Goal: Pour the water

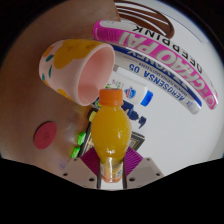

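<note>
White table (30,165) runs under everything, with a wooden strip at the far edge. Near centre, the jaws (111,170) are clamped on a bottle (112,128) of orange liquid — orange cap on, leaning away toward a cup (75,68). That cup, pink inside with yellow patches, lies tipped just beyond and left. Printed packets (165,65) lie far right — a red lid (45,134) sits left.

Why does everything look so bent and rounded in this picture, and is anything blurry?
In the gripper view, a wide-angle lens bows straight things, so the printed boxes beyond curve like arcs. The orange bottle between the fingers looks swollen, being nearest; its lower label is soft. The tipped pink-lined cup is evenly lit, with only mild shade inside and no harsh glare.
</note>
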`<state>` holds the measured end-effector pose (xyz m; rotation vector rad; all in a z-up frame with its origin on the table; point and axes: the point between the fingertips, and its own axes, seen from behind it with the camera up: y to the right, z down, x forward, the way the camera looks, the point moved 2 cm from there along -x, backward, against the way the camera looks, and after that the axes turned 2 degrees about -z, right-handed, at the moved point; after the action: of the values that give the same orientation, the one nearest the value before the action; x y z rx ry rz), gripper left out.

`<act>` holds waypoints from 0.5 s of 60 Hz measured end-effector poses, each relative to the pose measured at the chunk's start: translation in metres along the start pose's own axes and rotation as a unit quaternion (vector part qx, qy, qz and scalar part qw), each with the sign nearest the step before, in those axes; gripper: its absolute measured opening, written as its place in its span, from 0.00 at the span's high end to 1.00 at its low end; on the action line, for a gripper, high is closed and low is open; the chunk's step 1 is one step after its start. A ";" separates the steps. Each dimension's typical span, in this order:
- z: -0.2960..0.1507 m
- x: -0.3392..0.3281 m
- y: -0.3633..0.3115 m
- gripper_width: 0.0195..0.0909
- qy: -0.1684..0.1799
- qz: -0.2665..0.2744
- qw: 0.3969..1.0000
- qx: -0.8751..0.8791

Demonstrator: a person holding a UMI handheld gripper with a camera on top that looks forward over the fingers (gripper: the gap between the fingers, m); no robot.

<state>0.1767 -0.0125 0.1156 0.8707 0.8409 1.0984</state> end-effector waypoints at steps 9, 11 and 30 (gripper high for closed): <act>-0.003 0.000 -0.001 0.88 0.012 -0.011 0.999 0.032; -0.003 0.000 0.003 0.88 0.018 -0.015 0.998 0.051; 0.019 -0.020 0.017 0.88 0.081 -0.113 0.870 0.473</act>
<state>0.1828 -0.0312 0.1414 1.4407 1.6363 0.5050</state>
